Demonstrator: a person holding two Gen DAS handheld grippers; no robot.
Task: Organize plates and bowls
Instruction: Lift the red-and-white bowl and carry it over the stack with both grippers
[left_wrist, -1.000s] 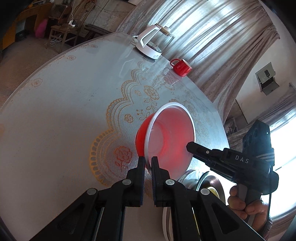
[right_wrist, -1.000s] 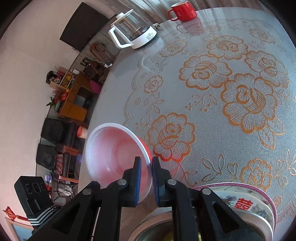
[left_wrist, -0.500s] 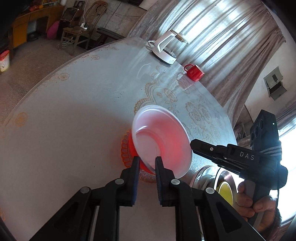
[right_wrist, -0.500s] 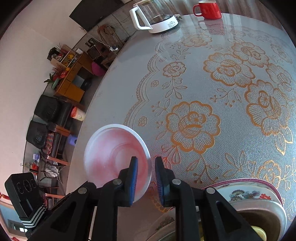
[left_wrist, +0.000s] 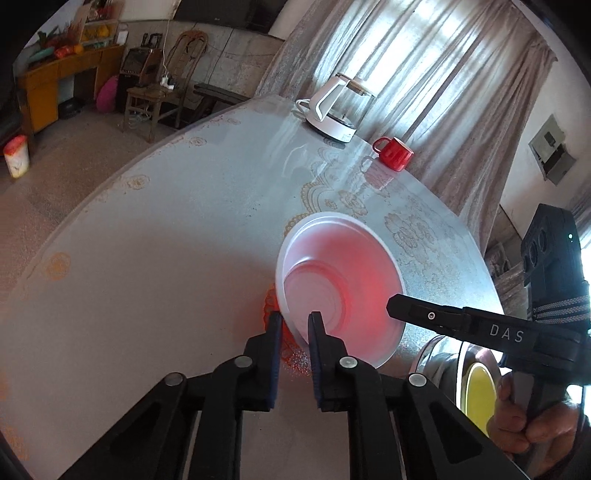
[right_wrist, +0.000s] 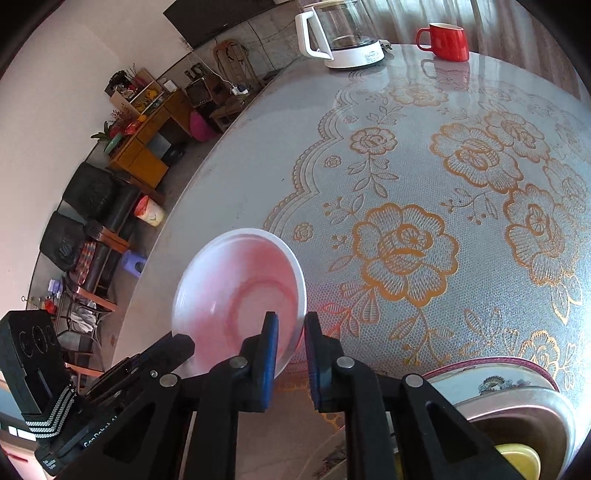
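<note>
Two grippers, left gripper (left_wrist: 294, 325) and right gripper (right_wrist: 290, 328), are clamped narrowly on the red bowl (left_wrist: 341, 291) rim at lower centre; carrying is judged underway, and lowering onto the stacked dishes (right_wrist: 517, 391) at lower right is called for.

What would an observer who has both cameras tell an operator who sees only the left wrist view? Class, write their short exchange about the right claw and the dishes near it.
Operator: Does the right claw grip the white-and-red plastic bowl?
Observer: Yes. It is shut on the rim, with one finger inside the bowl and one outside.
Operator: What lies under the round metal bowl?
Observer: A patterned ceramic plate with a maroon rim.
</note>
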